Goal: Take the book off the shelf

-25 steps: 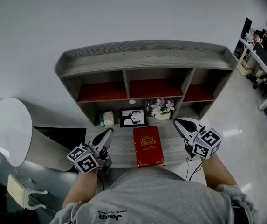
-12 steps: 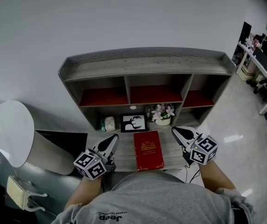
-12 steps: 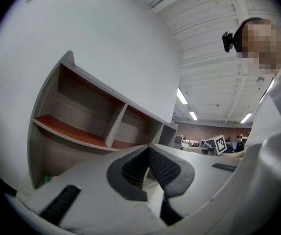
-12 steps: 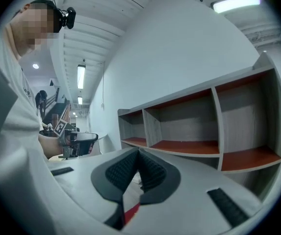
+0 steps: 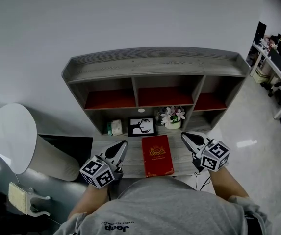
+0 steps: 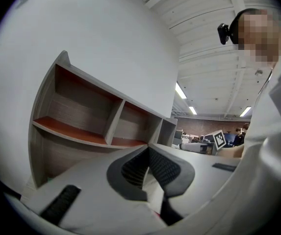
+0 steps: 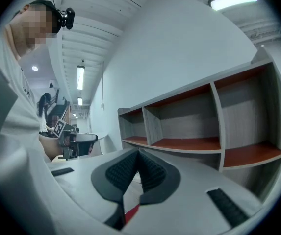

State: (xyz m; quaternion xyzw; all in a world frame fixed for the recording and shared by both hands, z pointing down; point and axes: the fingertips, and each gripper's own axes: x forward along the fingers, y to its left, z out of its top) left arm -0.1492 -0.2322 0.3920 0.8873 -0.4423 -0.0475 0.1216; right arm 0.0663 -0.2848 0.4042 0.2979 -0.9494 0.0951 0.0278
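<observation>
Grey desk (image 5: 130, 161) below the cubby shelf (image 5: 155, 62): red book (image 5: 157, 155) lies flat, long axis running toward the shelf. Left gripper (image 5: 121, 146) and right gripper (image 5: 185, 136) flank it (neither touching), both pinched closed, empty; right looks marginally nearer.
</observation>
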